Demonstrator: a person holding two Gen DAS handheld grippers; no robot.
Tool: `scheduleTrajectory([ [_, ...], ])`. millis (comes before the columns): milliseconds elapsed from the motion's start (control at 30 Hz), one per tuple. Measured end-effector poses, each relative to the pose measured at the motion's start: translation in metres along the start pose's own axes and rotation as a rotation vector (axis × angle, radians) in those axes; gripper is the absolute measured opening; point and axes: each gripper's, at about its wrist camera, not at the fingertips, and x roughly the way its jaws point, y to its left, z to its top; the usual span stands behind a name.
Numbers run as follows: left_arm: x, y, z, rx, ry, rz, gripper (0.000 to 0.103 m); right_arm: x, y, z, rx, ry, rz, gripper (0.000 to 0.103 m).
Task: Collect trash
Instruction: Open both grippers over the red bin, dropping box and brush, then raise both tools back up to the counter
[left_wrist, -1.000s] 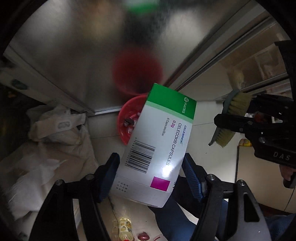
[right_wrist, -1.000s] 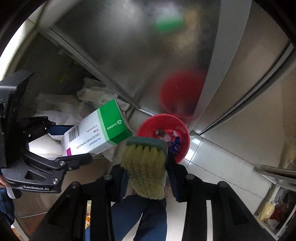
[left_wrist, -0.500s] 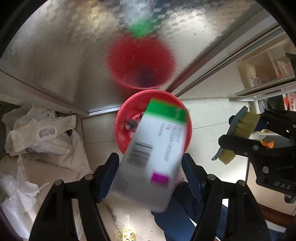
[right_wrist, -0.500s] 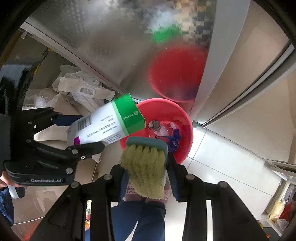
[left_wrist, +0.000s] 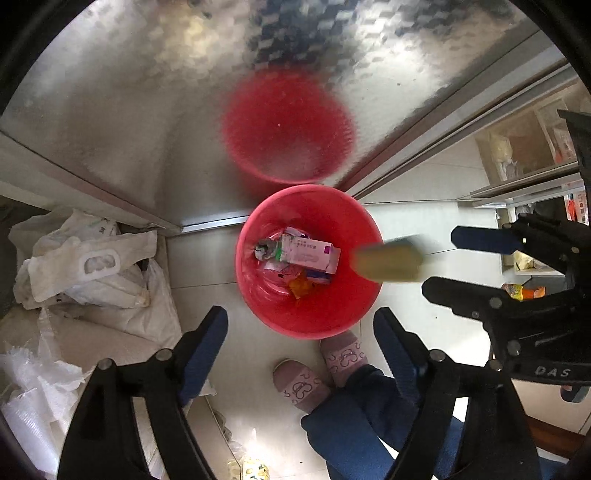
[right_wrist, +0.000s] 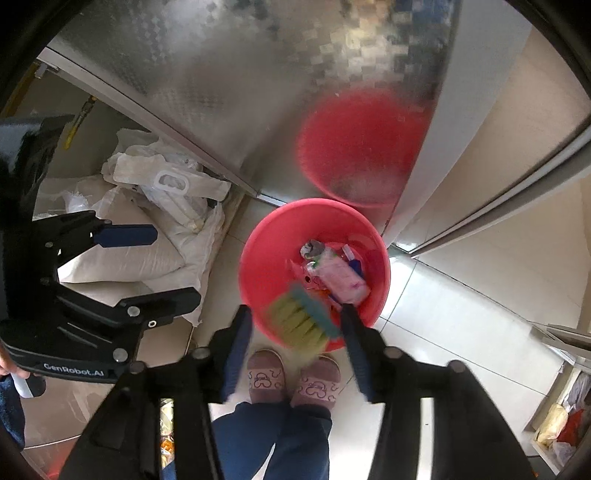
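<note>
A red bin stands on the floor against a steel cabinet. The white medicine box lies inside it among other trash. My left gripper is open and empty above the bin; it also shows in the right wrist view. My right gripper is open, and it shows in the left wrist view. The yellow-green scrub sponge is blurred in mid-air between its jaws, over the bin's rim.
White bags and sacks are piled left of the bin. The steel cabinet reflects the bin. The person's slippers stand just in front of the bin. Shelving is at right.
The left gripper opened and the medicine box dropped into the red bin. The right gripper opened and the sponge is falling from it.
</note>
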Motion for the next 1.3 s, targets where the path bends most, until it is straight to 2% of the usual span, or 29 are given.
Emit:
scheduleTrajectory([
  [133, -0.018, 0.001, -0.006, -0.007, -0.006, 0.003, 0.085, -0.015, 0.004, -0.002, 0.006, -0.013, 0.003, 0.066],
  [267, -0.052, -0.005, -0.012, -0.001, -0.026, 0.013, 0.085, -0.045, 0.013, -0.005, 0.012, -0.028, 0.001, 0.066],
  [467, -0.124, -0.021, -0.023, 0.009, -0.073, 0.040, 0.088, -0.120, 0.038, -0.010, -0.020, -0.089, -0.012, 0.068],
  [700, -0.202, -0.029, -0.038, -0.057, -0.134, 0.019, 0.088, -0.197, 0.070, -0.010, -0.036, -0.129, -0.055, 0.068],
  [800, -0.237, -0.034, -0.044, -0.069, -0.155, 0.048, 0.088, -0.226, 0.082, -0.007, -0.047, -0.145, -0.070, 0.068],
  [900, -0.276, -0.038, -0.047, -0.080, -0.192, 0.071, 0.088, -0.258, 0.092, -0.002, -0.065, -0.166, -0.070, 0.069],
  [1000, -0.320, -0.041, -0.050, -0.085, -0.247, 0.101, 0.088, -0.292, 0.100, 0.003, -0.089, -0.222, -0.069, 0.076],
  [1100, -0.360, -0.044, -0.049, -0.086, -0.307, 0.140, 0.088, -0.321, 0.110, 0.010, -0.112, -0.272, -0.074, 0.078],
  [1233, -0.396, -0.045, -0.046, -0.093, -0.370, 0.163, 0.089, -0.351, 0.118, 0.017, -0.147, -0.339, -0.074, 0.085],
  [1267, -0.403, -0.046, -0.045, -0.094, -0.382, 0.168, 0.091, -0.358, 0.120, 0.019, -0.153, -0.352, -0.073, 0.086],
  [1300, -0.409, -0.046, -0.044, -0.094, -0.391, 0.178, 0.098, -0.363, 0.122, 0.021, -0.155, -0.362, -0.074, 0.089],
])
